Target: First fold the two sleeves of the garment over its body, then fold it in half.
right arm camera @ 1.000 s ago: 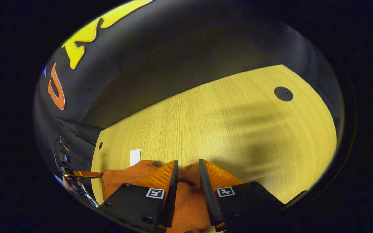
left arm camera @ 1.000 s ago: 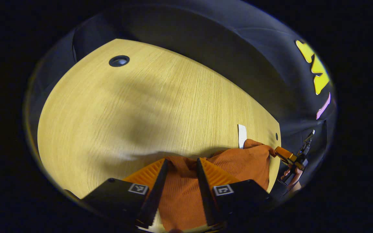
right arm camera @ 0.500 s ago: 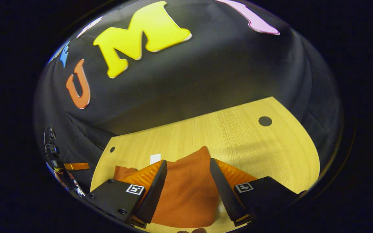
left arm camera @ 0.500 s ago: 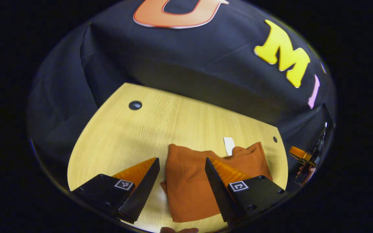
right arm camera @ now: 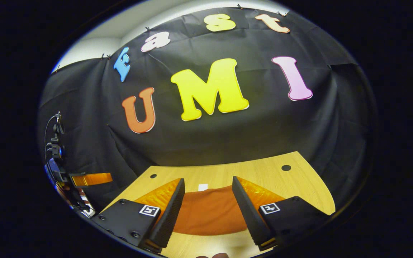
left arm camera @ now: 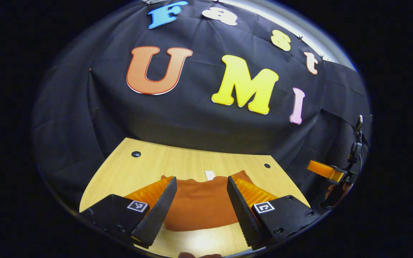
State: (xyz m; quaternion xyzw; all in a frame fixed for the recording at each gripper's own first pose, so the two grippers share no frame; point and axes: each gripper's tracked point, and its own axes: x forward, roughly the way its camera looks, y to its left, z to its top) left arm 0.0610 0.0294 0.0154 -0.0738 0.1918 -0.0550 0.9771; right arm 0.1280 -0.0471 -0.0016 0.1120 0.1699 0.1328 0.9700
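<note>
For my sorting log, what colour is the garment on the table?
The garment is a plain burnt orange, no pattern visible. It shows best in the left gripper view.

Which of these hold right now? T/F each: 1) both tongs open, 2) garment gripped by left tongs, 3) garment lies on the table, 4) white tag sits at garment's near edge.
1) True: left tongs and right tongs both stand open, fingers wide apart.
2) False: the orange garment lies free, nothing pressing on it.
3) True: it rests as a compact bundle on the wooden table.
4) False: the white tag sits at its far edge, toward the wall.
</note>
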